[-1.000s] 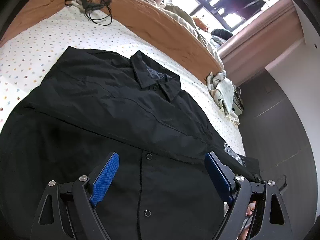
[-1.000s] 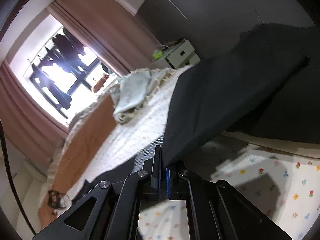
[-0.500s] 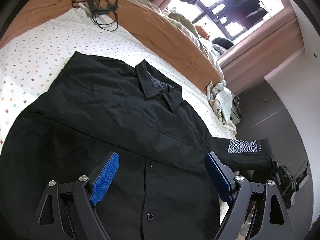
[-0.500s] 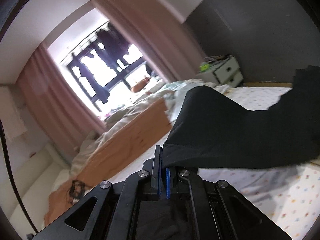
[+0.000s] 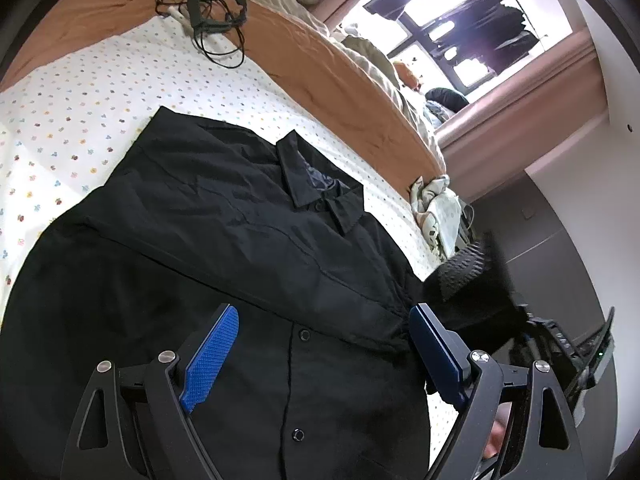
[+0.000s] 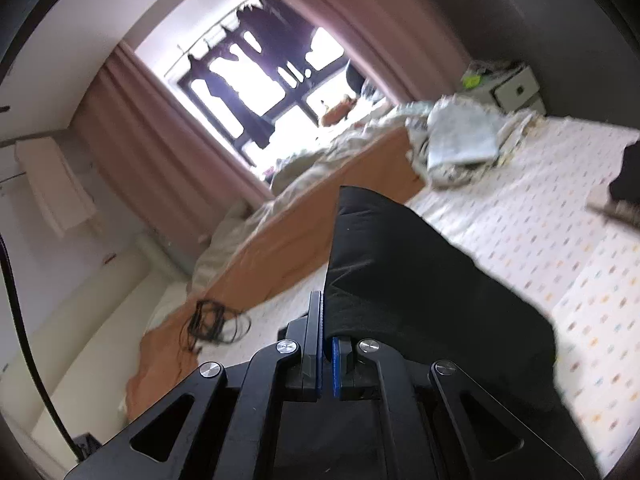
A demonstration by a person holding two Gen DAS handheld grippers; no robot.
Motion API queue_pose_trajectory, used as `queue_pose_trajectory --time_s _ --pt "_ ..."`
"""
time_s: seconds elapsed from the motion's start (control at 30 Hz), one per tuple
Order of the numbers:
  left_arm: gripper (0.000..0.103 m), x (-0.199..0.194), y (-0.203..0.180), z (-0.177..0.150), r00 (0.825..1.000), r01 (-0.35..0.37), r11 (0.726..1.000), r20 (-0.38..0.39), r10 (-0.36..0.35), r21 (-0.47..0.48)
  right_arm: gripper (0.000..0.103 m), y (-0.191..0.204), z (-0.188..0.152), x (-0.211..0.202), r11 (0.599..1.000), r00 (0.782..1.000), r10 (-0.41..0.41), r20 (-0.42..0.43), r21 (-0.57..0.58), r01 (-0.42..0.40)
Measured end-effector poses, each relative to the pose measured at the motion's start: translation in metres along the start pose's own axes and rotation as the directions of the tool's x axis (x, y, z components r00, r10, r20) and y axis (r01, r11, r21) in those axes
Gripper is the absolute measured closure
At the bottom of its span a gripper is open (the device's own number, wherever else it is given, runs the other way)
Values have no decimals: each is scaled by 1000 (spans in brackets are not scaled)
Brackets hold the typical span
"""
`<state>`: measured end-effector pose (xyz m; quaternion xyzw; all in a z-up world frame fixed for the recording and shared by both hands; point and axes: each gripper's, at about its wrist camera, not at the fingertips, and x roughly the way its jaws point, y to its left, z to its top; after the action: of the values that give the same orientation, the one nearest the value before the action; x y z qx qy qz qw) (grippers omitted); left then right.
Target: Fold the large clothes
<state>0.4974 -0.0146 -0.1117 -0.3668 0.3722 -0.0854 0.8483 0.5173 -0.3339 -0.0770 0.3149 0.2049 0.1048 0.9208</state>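
**Right gripper lifts black sleeve, left gripper idle over shirt**

Left wrist view: left gripper (image 5: 320, 344) hovers over the black shirt (image 5: 208, 240), jaws wide apart, nothing between the 2 blue pads (image 5: 210, 358). Shirt lies spread on the bed (image 5: 80, 92), front up, collar (image 5: 316, 188) toward the far side, button placket running down between the pads. One sleeve already folded diagonally across the chest. At right edge, the other sleeve (image 5: 468, 284) is raised off the bed, blurred, patterned patch visible on it, held by the right gripper (image 5: 560, 344), seen only partly. Bed sheet white with small coloured dots, orange blanket (image 5: 320, 52) along the far side. Black cable bundle (image 5: 212, 12) sits on the blanket edge. Crumpled pale cloth (image 5: 436, 208) near the bed's right corner. Window (image 5: 460, 12) beyond.

Right wrist view: right gripper (image 6: 327, 356) jaws together, clamped on the black sleeve (image 6: 420, 280), fabric draping up and right from the pads. Dotted bed sheet (image 6: 540, 220) below and behind, orange blanket (image 6: 288, 248), cable bundle (image 6: 212, 320) at left, pale cloth (image 6: 460, 140) at far corner. Window (image 6: 272, 64) with curtains (image 6: 160, 128); white nightstand (image 6: 516, 88) at right. Frame motion-blurred.
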Motion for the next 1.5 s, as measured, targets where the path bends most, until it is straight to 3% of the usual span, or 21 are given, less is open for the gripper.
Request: queue_pose_trajectory --time_s 0.17,0.23,0.27,0.3,0.33,0.4,0.6,0.77,1.07,1.13,1.17,1.2,1.37,1.5 --pt "15 -1 1 -1 1000 -2 1000 -4 2 4 96 -7 -27 31 999 994 -2 -108 49 8" --pt "15 0 1 0 1000 -5 1000 -5 5 9 85 -18 -45 48 995 985 7 -170 100 10" --pt "15 0 2 1 1000 -7 1000 -4 7 8 65 -22 -53 57 994 976 -2 -216 102 25" --pt "15 0 3 1 1000 -8 1000 -3 8 3 53 -24 -60 66 994 964 -23 -265 94 50" --pt "15 0 4 1 1000 -8 1000 -4 8 -4 52 -27 -67 73 994 952 -45 -302 85 74" --pt "15 2 4 1 1000 -4 1000 -8 4 -10 52 -34 -78 77 991 935 -69 -347 80 103" --pt "15 1 4 1 1000 -5 1000 -5 5 -6 52 -62 -87 57 968 912 -150 -383 132 215" --pt "15 0 6 1 1000 -7 1000 -2 7 -11 51 -93 -73 28 930 925 -201 -322 234 284" --pt "15 1 8 3 1000 -11 1000 0 11 -19 52 -136 -56 7 870 919 -315 -238 315 380" --pt "15 -1 8 3 1000 -11 1000 5 11 -20 60 -136 -52 4 879 931 -303 -202 319 356" --pt "15 -2 9 4 1000 -10 1000 7 10 -21 82 -134 -50 2 888 940 -293 -178 313 336" --pt "15 -3 10 4 1000 -10 1000 10 10 -23 93 -133 -47 0 897 945 -284 -164 304 322" --pt "15 -15 15 10 999 -6 999 37 7 -41 97 -99 -33 -8 952 981 -184 -62 237 193" --pt "15 -34 24 18 996 -7 998 83 12 -61 97 -53 -25 -3 985 993 -113 -22 129 115"
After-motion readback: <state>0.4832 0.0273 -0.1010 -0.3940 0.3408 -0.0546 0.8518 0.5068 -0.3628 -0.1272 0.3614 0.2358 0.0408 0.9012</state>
